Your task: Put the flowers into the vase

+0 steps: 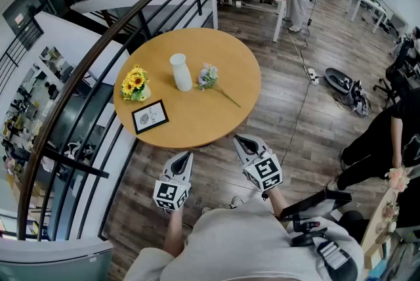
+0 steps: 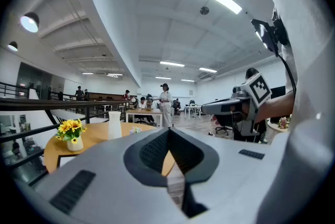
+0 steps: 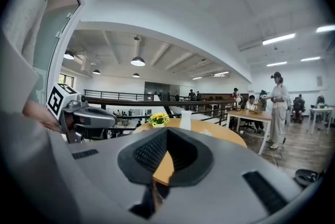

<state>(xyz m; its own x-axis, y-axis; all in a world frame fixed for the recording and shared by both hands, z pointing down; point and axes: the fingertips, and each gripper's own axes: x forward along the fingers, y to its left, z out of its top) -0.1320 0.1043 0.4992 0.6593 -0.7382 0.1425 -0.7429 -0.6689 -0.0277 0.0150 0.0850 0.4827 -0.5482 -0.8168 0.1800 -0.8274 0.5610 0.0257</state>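
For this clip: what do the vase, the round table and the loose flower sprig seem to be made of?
Vase: probably ceramic; matt white, opaque, no glare.
Table: wood or wood-look laminate; the top is smooth and an even light brown. Which of the two cannot be told.
Sprig: possibly artificial; pale blooms on a thin straight stem, but too small to be sure.

Round table [image 1: 197,125]: vase [image 1: 180,72], loose flower [image 1: 209,77], sunflower pot [image 1: 135,85], framed card [image 1: 149,116].

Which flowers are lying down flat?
The pale bunch right of the white vase lies flat on the table; the yellow sunflowers stand upright.
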